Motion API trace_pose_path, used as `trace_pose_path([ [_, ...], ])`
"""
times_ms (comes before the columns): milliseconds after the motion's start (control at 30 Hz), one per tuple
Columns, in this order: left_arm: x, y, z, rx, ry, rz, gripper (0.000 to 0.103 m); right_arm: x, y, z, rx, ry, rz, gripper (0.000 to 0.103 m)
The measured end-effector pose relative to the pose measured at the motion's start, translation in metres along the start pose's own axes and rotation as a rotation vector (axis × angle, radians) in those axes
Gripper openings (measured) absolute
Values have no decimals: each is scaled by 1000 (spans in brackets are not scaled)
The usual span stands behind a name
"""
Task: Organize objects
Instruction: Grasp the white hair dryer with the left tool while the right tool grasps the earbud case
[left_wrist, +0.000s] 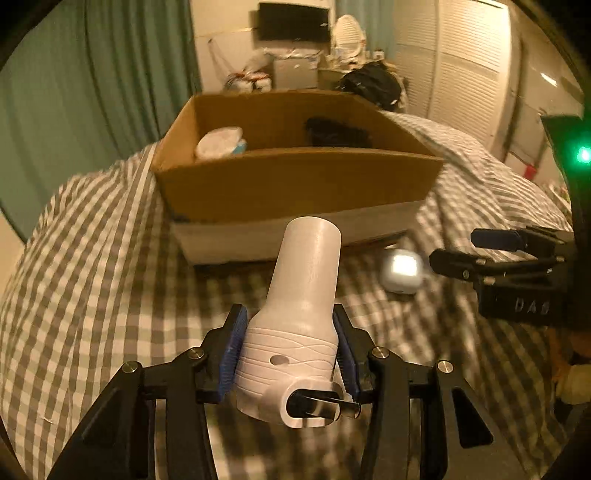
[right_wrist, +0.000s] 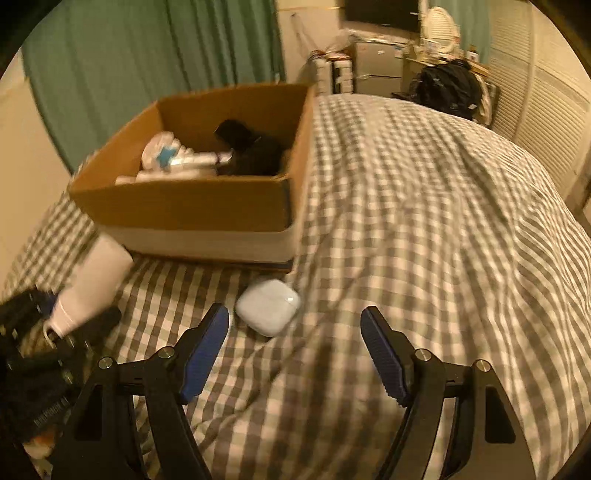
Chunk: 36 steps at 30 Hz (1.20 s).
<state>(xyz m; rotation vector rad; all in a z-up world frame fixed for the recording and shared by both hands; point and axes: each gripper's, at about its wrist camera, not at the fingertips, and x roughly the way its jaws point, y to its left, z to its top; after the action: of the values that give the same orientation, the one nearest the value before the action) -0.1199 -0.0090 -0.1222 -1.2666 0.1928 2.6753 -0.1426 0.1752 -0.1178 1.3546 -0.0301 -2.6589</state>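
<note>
White bottle, pinched in left gripper, in transit to cardboard box; right gripper, spread, nearing earbud case beside box's near edge: next, straddle, close.

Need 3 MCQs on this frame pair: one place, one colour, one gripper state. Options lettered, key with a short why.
1. Where does the small white case lie?
A. Inside the cardboard box
B. On the checked bedcover in front of the box
C. Between the left gripper's pads

2. What colour are the curtains behind the cardboard box?
A. Green
B. Red
C. White

3. How does the left gripper stand?
A. Open over the bedcover, nothing between its pads
B. Shut on the white case
C. Shut on the white bottle-shaped object

Key:
1 B: the case sits on the checked bedcover, just in front of the box's near wall.
2 A: green folds hang behind the box.
3 C: both blue pads press the white bottle-shaped object, while the right gripper stands open and empty.
</note>
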Motion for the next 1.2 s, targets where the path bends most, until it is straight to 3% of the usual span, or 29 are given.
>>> trace_pose_path([
  [300, 14, 12, -13, -31, 21, -7, 47, 71, 22, 6, -80, 130, -17, 74],
  [600, 15, 27, -16, -51, 35, -36, 47, 88, 17, 5, -55, 174, -12, 74],
  [700, 12, 28, -17, -57, 36, -34, 47, 85, 18, 2, -63, 173, -15, 61],
  [867, 5, 29, -20, -61, 27, -26, 47, 70, 29, -7, -114, 147, -56, 54],
  [967, -1, 29, -21, -63, 22, -6, 47, 52, 35, -12, -124, 109, -64, 35],
  [1000, -3, 30, -23, -68, 22, -4, 47, 45, 36, -14, -117, 94, -45, 25],
  [1067, -6, 35, -26, -76, 20, 0, 47, 36, 36, -18, -97, 93, -4, 24],
  [1200, -15, 46, -32, -102, 9, 16, 47, 28, 40, -21, -99, 80, -26, 24],
])
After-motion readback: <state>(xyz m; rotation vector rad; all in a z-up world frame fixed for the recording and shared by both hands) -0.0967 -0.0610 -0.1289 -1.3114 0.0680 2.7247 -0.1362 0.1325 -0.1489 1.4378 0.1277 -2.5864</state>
